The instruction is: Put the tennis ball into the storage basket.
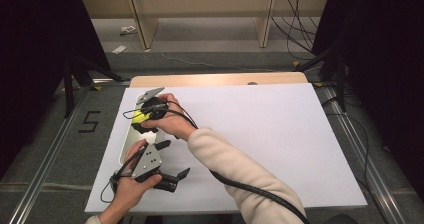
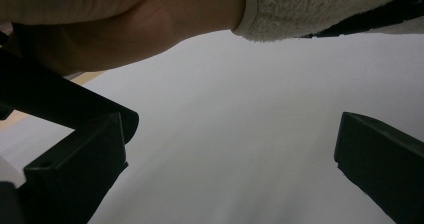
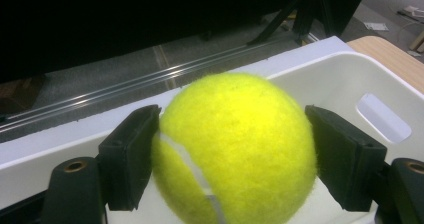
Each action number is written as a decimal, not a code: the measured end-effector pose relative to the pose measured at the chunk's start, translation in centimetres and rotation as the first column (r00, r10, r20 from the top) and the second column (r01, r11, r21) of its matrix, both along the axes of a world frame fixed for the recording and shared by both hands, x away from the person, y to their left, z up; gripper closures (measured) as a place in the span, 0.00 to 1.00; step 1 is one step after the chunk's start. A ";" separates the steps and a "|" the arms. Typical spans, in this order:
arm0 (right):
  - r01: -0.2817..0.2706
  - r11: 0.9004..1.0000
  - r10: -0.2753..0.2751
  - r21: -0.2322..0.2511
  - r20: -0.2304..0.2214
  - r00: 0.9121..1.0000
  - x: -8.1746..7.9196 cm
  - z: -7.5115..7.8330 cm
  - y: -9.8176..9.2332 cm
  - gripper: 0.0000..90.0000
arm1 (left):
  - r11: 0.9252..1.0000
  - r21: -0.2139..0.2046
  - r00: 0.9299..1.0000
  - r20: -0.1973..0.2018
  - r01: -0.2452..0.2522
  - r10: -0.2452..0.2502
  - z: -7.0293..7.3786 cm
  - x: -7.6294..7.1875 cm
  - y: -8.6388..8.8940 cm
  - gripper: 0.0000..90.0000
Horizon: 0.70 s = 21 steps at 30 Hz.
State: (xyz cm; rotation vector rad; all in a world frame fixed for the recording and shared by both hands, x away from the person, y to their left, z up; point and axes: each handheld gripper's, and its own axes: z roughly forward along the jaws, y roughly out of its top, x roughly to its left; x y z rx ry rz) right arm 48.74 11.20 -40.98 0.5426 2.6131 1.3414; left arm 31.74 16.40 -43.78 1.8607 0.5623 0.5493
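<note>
left gripper [image 1: 172, 160] nearest, low over white worktop [image 1: 260, 134], jaws spread wide, nothing between. right gripper [image 3: 230, 154] beyond, clamped on yellow tennis ball [image 3: 235, 144], held just above white bin [image 3: 350, 79] at worktop's left edge. cream sleeve [image 1: 235, 169] crossing over.

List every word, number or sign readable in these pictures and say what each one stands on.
"5": dark strokes marked on the grey floor, left of the table.
Tennis ball held in the right tool: white seam, no brand print legible on the side shown.
White bin: no lettering.
Scraps on the floor at the back: too small to read.
</note>
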 end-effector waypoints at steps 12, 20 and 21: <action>0.005 1.000 -0.005 0.003 -0.003 1.000 0.0 -0.2 0.2 0.28 | 1.000 0.002 1.000 0.000 0.000 0.000 0.0 0.0 0.0 0.00; 0.009 1.000 -0.009 0.015 0.015 1.000 -0.1 0.6 0.1 0.26 | 1.000 -0.001 1.000 -0.003 0.000 0.000 0.0 0.0 -0.1 0.00; 0.011 1.000 -0.011 0.017 0.016 1.000 -0.2 0.6 0.0 0.26 | 1.000 -0.001 1.000 -0.003 0.000 0.000 0.0 0.0 -0.1 0.00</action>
